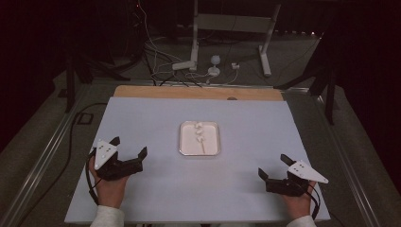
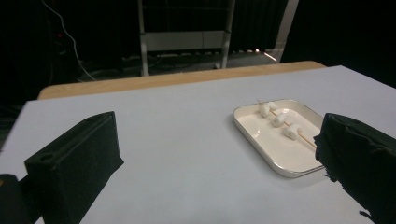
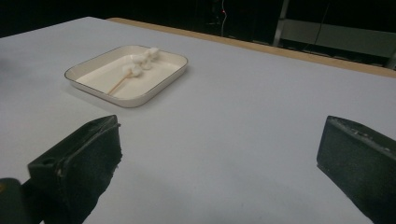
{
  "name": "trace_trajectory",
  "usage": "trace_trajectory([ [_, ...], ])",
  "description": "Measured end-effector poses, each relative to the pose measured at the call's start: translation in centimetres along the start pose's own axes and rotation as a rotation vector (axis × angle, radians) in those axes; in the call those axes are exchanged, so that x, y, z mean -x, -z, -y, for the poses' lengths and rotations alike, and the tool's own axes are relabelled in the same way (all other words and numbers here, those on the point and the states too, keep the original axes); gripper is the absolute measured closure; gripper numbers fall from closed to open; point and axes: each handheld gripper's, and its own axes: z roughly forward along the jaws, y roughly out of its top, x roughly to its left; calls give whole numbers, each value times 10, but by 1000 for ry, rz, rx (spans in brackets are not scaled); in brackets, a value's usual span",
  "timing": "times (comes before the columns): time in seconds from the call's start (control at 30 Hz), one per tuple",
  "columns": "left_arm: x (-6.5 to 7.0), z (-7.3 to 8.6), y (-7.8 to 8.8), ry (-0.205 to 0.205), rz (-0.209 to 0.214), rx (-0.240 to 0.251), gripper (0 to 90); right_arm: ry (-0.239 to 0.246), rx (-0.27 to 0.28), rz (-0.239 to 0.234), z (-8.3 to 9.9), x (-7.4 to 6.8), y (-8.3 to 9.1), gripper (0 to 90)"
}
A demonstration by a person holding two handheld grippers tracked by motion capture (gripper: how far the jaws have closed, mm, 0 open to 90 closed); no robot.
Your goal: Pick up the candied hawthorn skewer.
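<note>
A white rectangular tray (image 1: 212, 147) (image 2: 261, 154) (image 3: 154, 91) sits at the middle of the pale table. In it lies a wooden skewer with three marshmallows (image 1: 200, 133) (image 2: 279, 119) (image 3: 140, 64) threaded on it. My left gripper (image 1: 128, 146) (image 2: 219, 163) rests low at the table's left, jaws wide apart, nothing between them, the tray to its right. At the near right my right gripper (image 1: 274, 165) (image 3: 219, 158) is likewise open and empty, well short of the tray.
The table's pale sheet (image 1: 156, 189) ends in a wooden strip (image 1: 198, 92) at the far edge. Beyond it on the floor are cables (image 1: 156, 61) and a white stand's legs (image 1: 265, 47). A black cable (image 1: 71, 137) runs along the table's left side.
</note>
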Motion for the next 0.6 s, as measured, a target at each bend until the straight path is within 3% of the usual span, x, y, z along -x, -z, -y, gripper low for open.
trace_trajectory([
  [0.43,14,-11,-32,15,46,-13,7,-10,-4,13,1,2,0,0],
  [0.6,21,-15,-45,-2,55,-20,7,-10,-1,17,1,2,0,0],
])
